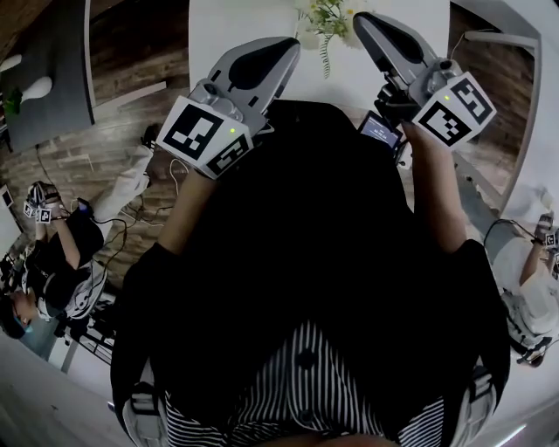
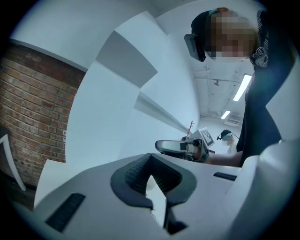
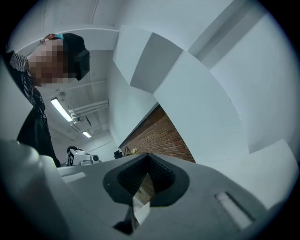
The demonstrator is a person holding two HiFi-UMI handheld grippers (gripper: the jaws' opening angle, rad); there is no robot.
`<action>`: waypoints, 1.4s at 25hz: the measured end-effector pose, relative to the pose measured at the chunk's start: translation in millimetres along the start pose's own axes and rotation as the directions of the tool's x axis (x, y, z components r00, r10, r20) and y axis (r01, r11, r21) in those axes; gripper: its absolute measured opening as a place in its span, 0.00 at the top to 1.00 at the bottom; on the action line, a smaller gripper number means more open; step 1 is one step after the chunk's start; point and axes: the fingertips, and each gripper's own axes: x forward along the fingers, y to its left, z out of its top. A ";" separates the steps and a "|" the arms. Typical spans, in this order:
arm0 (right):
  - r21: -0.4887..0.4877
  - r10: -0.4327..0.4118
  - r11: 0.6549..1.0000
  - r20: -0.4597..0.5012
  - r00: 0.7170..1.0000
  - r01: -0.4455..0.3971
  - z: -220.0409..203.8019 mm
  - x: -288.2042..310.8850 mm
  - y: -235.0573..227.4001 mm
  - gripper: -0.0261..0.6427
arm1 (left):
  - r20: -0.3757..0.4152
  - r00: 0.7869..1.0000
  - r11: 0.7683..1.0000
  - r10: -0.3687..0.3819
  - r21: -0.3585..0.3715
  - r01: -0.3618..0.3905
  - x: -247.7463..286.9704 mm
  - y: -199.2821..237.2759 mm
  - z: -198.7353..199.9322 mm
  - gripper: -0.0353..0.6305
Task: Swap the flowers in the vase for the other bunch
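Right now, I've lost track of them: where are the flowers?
Head view, top edge: the flowers show over the white table, just left of the tip of the right hand-held gripper.

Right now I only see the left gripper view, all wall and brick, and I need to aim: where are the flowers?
Observer: In the head view a white-and-green bunch of flowers shows just beside the tip of the right claw.
Operator: Is that claw carrying anything?
Observer: No. Its own view shows the jaws together, nothing between them.
Operator: What are the flowers on?
Observer: They show over a white table; I see no vase.
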 end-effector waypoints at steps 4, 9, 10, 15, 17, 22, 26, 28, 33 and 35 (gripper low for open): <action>-0.028 -0.052 0.998 0.011 0.999 0.052 6.8 3.3 -6.8 0.96 | -0.011 0.999 0.999 -0.053 -0.002 0.053 9.0 13.0 4.1 0.94; -0.062 -0.116 0.991 0.018 0.993 0.117 5.3 -2.5 -12.3 0.96 | 0.000 0.992 0.992 -0.126 0.016 0.126 22.5 26.8 13.6 0.94; -0.061 -0.128 0.990 0.018 0.992 0.128 4.1 -3.4 -14.3 0.96 | 0.004 0.991 0.991 -0.132 0.018 0.132 24.5 30.0 14.7 0.94; -0.072 -0.182 0.981 0.002 0.983 0.181 -0.6 -5.8 -23.2 0.95 | -0.005 0.989 0.989 -0.150 -0.006 0.150 28.1 39.3 11.7 0.94; -0.063 -0.204 0.977 0.007 0.979 0.204 -4.4 -9.9 -28.6 0.95 | -0.016 0.987 0.987 -0.161 -0.004 0.161 27.4 38.2 7.8 0.94; -0.092 -0.262 0.961 -0.013 0.965 0.260 -5.1 -22.5 -43.0 0.87 | -0.024 0.983 0.984 -0.181 -0.006 0.180 25.0 39.6 5.9 0.94; -0.144 -0.287 0.951 -0.091 0.954 0.272 -16.9 -18.4 -48.4 0.76 | -0.001 0.984 0.984 -0.179 -0.001 0.179 20.8 45.7 9.1 0.94; -0.139 -0.295 0.950 -0.108 0.949 0.280 -21.6 -16.9 -51.5 0.71 | 0.000 0.984 0.984 -0.179 -0.006 0.179 20.4 45.8 10.1 0.94; -0.087 -0.318 0.947 -0.120 0.941 0.309 -29.9 -13.3 -60.9 0.56 | -0.004 0.985 0.985 -0.170 -0.034 0.170 18.6 51.4 3.5 0.94; -0.086 -0.326 0.944 -0.131 0.936 0.317 -33.7 -11.0 -65.3 0.54 | -0.004 0.986 0.985 -0.167 -0.039 0.167 18.2 55.2 1.6 0.94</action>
